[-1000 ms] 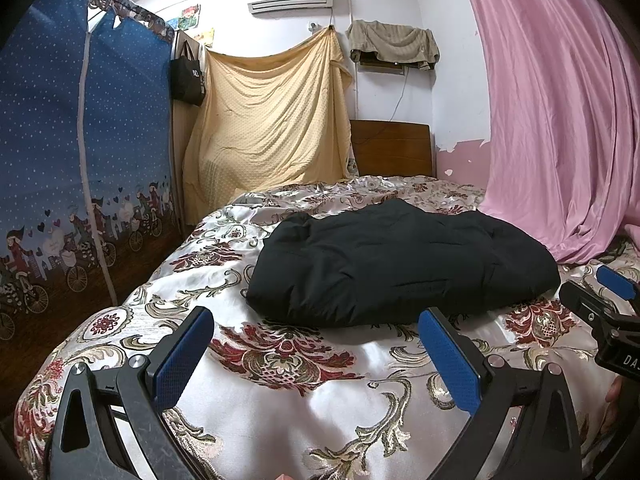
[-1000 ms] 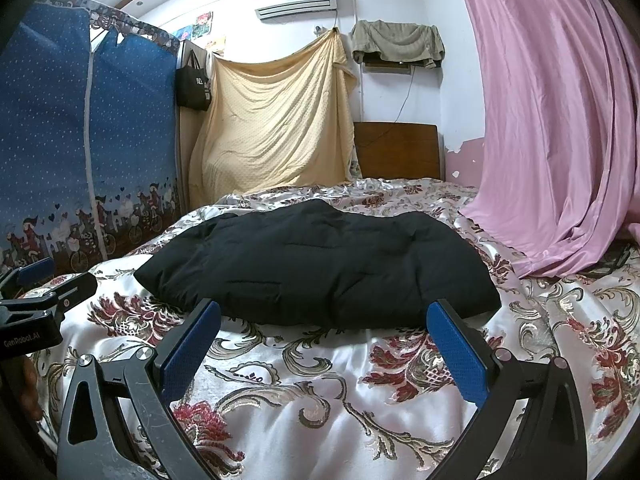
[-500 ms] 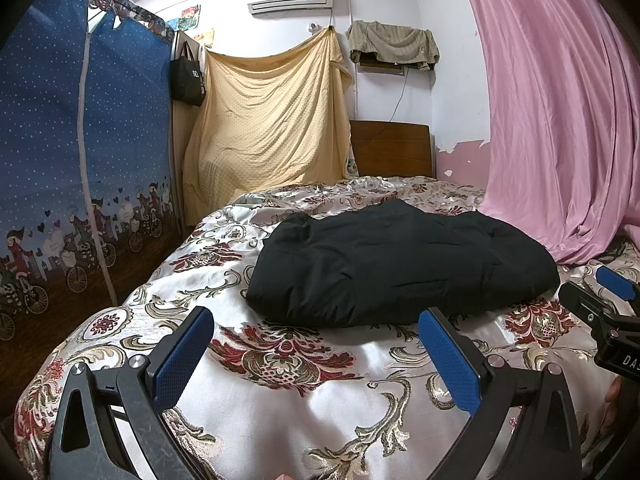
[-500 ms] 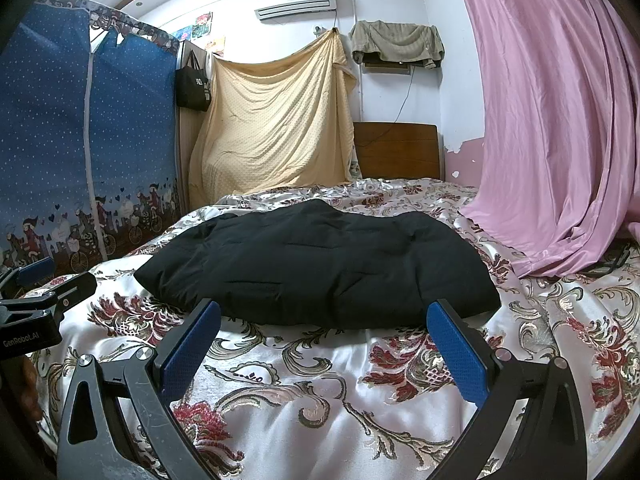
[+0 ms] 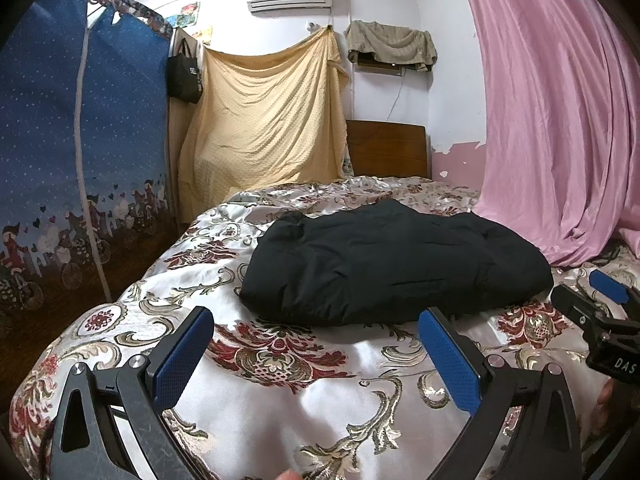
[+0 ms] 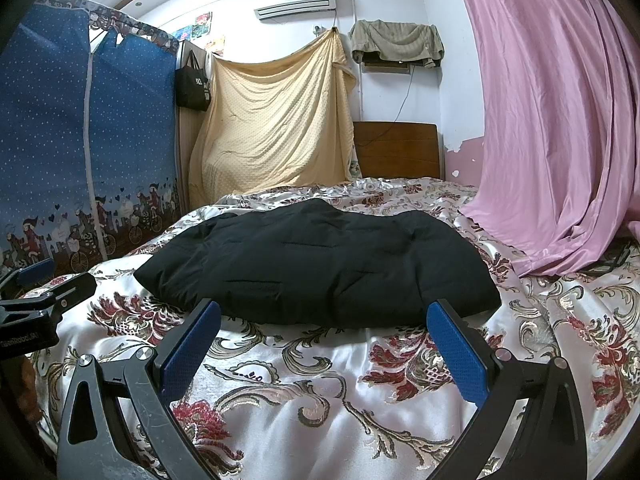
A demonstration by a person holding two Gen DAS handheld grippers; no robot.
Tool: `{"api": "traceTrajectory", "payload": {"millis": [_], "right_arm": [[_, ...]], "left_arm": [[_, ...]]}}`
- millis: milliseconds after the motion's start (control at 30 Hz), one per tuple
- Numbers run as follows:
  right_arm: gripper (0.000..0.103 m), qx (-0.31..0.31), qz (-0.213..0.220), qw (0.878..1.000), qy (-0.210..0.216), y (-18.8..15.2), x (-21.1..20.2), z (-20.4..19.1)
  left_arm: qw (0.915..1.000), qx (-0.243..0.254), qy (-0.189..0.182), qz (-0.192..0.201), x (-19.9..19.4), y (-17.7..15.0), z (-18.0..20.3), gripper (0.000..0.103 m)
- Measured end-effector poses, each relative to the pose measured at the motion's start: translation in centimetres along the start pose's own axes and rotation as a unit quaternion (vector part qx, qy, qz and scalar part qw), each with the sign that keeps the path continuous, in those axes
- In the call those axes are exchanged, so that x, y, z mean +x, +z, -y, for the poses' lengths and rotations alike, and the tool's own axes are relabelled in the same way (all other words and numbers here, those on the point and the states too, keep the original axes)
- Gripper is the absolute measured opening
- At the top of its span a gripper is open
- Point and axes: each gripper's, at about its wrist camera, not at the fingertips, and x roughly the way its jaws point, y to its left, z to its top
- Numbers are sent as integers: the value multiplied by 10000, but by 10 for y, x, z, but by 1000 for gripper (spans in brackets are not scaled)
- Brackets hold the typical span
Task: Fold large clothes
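Observation:
A black padded garment (image 5: 396, 264) lies folded in a thick bundle in the middle of the bed (image 5: 280, 384); it also shows in the right wrist view (image 6: 320, 264). My left gripper (image 5: 316, 356) is open and empty, held above the bedspread a short way in front of the garment's near left edge. My right gripper (image 6: 324, 352) is open and empty, just in front of the garment's near edge. Each gripper shows at the edge of the other's view: the right one (image 5: 600, 320) and the left one (image 6: 36, 312).
The bed has a shiny floral bedspread (image 6: 360, 400). A pink curtain (image 5: 560, 120) hangs at the right and drapes onto the bed. A blue fabric wardrobe (image 5: 72, 160) stands at the left. A yellow sheet (image 5: 264, 128) and wooden headboard (image 5: 388, 148) are at the back.

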Motion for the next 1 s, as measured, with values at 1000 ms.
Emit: {"api": "traceTrajectory", "payload": {"millis": [1000], "right_arm": [[101, 0, -4, 10000, -13, 0, 0, -2]], "left_arm": [[9999, 65, 144, -11, -2, -2, 3, 103]]}}
